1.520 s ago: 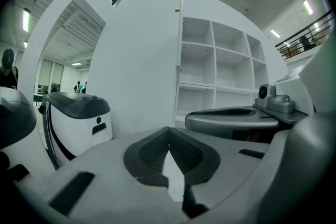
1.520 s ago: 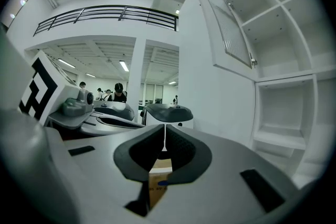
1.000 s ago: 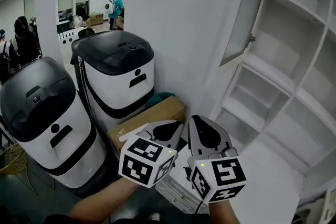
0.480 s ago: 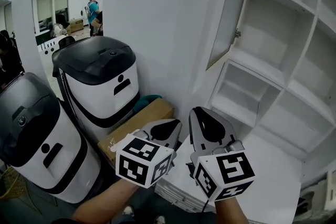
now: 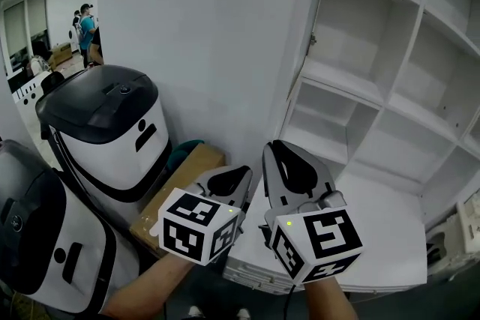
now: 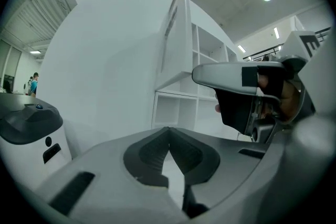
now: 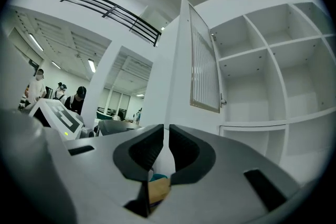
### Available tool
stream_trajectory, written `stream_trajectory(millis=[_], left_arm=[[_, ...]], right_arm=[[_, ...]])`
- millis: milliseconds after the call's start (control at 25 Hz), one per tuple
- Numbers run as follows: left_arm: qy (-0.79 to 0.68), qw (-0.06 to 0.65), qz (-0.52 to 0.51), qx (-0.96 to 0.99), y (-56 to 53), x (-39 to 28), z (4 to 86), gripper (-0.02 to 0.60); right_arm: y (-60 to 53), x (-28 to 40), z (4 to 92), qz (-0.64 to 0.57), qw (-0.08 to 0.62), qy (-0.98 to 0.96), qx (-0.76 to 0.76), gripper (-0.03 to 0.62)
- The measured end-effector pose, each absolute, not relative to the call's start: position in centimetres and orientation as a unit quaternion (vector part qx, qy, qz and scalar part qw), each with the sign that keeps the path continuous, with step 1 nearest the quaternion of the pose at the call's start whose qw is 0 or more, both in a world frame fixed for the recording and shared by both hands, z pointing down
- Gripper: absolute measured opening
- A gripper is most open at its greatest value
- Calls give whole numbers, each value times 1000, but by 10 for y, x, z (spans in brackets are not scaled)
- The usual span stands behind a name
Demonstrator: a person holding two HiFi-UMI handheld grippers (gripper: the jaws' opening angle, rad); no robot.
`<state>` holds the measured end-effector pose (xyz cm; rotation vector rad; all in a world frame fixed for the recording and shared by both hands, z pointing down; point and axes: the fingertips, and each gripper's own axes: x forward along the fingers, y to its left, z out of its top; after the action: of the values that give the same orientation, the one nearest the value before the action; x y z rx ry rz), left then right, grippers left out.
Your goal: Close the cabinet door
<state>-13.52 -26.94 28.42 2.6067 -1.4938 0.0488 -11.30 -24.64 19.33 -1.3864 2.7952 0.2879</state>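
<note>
The white cabinet [image 5: 390, 49] has open shelf compartments. Its door [image 5: 313, 19] stands open and shows nearly edge-on in the head view. The right gripper view shows the door's ribbed glass panel [image 7: 203, 63] and a small knob [image 7: 223, 103]; the left gripper view shows the door [image 6: 178, 34] edge-on. My left gripper [image 5: 238, 174] and right gripper [image 5: 274, 150] hang side by side below the door and well short of it. The left gripper [image 6: 168, 131] and the right gripper [image 7: 167, 128] are both shut on nothing.
A white wall panel [image 5: 202, 34] stands left of the door. Two white-and-black bins [image 5: 112, 124] [image 5: 37, 236] and a cardboard box [image 5: 176, 176] sit at the lower left. A low white cabinet top [image 5: 375, 228] lies under the shelves. People stand far back at the left [image 5: 86, 26].
The view has swung right: the bins slid left and the cabinet fills more of the picture, its door now nearly edge-on. Both grippers stay shut, side by side, and sit slightly higher.
</note>
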Motion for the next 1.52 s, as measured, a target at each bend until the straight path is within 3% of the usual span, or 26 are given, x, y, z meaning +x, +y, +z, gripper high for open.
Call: stream_trajectory(millis=[280,400,720,1520], left_arm=[[-453,62,17,889,-273,-141,281,12],[-437,57,15,897,-272,-141,277,12],[-403,53,13,913,-268,-142,271,12],[-362,44,2,931,-263,-142,261,12]], right_arm=[[-247,-115,182,105,8,859,-501,27],[-248,-117,179,107,6,848,-518,68],[-259,-121,177,104,-1,815,-569,107],[-271,-111,171,82,20,765,-638,117]])
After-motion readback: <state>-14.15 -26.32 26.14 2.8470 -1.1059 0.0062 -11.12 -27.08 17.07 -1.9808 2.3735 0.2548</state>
